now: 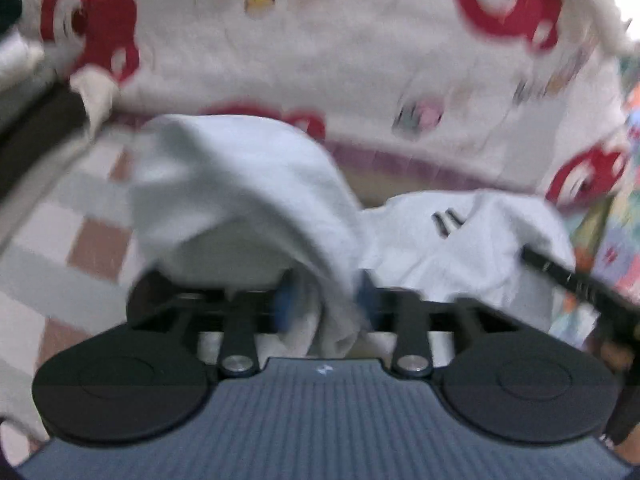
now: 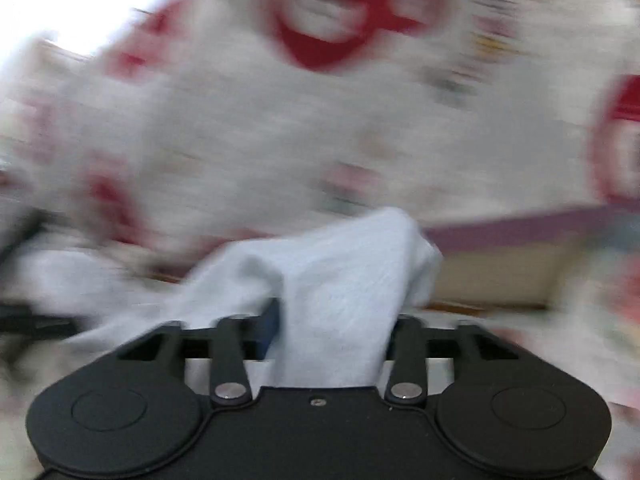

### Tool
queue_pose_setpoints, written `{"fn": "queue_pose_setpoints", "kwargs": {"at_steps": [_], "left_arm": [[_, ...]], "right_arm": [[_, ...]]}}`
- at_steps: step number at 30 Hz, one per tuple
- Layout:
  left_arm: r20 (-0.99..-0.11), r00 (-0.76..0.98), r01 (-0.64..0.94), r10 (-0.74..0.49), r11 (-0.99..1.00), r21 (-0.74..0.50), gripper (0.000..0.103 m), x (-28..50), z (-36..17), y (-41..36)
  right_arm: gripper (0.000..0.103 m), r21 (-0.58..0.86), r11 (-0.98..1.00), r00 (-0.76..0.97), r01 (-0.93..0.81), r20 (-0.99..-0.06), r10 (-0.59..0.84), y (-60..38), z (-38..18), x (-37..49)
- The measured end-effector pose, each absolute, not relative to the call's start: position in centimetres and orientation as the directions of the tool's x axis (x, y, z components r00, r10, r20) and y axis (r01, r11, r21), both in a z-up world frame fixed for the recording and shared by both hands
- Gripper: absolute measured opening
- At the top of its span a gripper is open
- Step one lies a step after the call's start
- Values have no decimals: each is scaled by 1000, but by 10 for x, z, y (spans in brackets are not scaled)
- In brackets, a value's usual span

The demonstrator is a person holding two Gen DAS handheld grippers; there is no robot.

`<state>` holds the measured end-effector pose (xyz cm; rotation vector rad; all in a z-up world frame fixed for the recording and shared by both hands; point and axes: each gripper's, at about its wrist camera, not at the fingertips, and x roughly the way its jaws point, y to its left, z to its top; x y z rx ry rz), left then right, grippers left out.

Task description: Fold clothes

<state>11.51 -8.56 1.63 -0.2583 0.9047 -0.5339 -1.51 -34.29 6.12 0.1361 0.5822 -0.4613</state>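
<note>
**Pale garment slung between two grippers above a checked surface**

Red-and-white patterned bedding point(image 1: 320, 52) fills the background of both wrist views, blurred by motion, with a pink-and-white checked surface point(image 1: 80, 248) showing at about 9 o'clock in the left wrist view. Whether that surface is a bed or a cloth-covered tabletop cannot be told.

Between the two sits the task's thing, a pale blue-white garment point(image 1: 248, 184). In the left wrist view it rises at 12 o'clock from the left gripper point(image 1: 324, 304), a bunched fold of it running down between the blue-padded fingers. The jaws stand partly apart, and the blur hides whether the pads press on the fabric or merely flank it. More of the garment, bearing a small dark mark, spreads toward 2 o'clock, where the dark finger of the other gripper appears at the frame's edge.

In the right wrist view the right gripper point(image 2: 332, 336) shows the same: the garment point(image 2: 340, 280) fills the gap between its parted jaws and drapes away toward 9 o'clock. Grip or mere contact cannot be told here either.

The garment's long axis appears to run from one gripper to the other, each at one end and neither clearly nearer its middle. The coming fold likely turns on that span staying taut and level.
</note>
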Motion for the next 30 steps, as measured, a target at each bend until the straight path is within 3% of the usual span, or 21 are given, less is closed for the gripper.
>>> {"fn": "queue_pose_setpoints", "kwargs": {"at_steps": [2,3,8,13,19,25,30], "left_arm": [[-729,472,314,-495,867,-386,56,111,-9,-85],[-754,454,295,-474,879,-375,56,110,-19,-78],[-774,364,127,-519,850,-511,58,130,-51,-35],[-747,344,148,-569,819,-555,58,136,-50,-44],[-694,262,211,-671,742,-637,62,125,-51,-64],[-778,322,337,-540,833,-439,62,116,-45,-86],[-798,356,329,-486,864,-380,62,117,-47,-83]], "right_arm": [[53,-60,824,616,563,-633,-468,-362,41,-16],[53,-28,824,613,566,-653,-444,-367,34,-21],[54,222,898,751,380,-640,-159,-360,8,-50],[57,128,955,678,266,-729,-91,-320,-28,-28],[57,76,964,607,257,-789,-99,-312,-56,-4],[57,108,948,555,301,-828,-82,-314,-79,-11],[67,41,962,515,268,-850,-108,-297,-83,-12]]}}
